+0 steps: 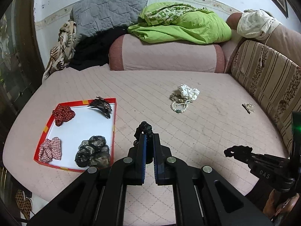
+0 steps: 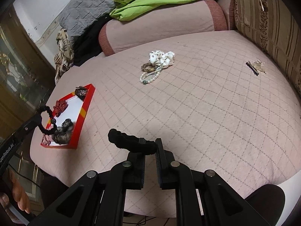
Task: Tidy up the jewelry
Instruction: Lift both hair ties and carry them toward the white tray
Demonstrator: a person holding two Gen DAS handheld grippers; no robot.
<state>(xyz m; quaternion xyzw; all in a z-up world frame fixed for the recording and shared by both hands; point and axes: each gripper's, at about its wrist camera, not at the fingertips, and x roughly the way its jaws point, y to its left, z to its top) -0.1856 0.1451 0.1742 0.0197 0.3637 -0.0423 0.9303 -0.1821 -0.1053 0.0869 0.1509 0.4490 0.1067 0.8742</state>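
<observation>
My left gripper (image 1: 149, 138) is shut on a black beaded hair tie (image 1: 144, 130), held above the bed just right of the red-rimmed tray (image 1: 114, 122); the tie also shows in the right wrist view (image 2: 46, 119). The tray holds a red dotted scrunchie (image 1: 63, 114), a checked scrunchie (image 1: 50, 148), a dark sheer scrunchie (image 1: 93, 150) and a dark hair claw (image 1: 102, 106). My right gripper (image 2: 150, 145) is shut on a black fuzzy scrunchie (image 2: 129, 141), above the bed's front. A white dotted scrunchie (image 2: 162, 57), pearl bracelets (image 2: 149, 76) and a small clip (image 2: 254, 66) lie on the bed.
The pink quilted bed (image 2: 197, 113) has a pink bolster (image 1: 165, 55) at the back, with a green blanket (image 1: 184, 26) and grey pillow (image 1: 109, 9) on it. A striped cushion (image 1: 267, 79) lines the right side. A wooden cabinet (image 2: 17, 60) stands left.
</observation>
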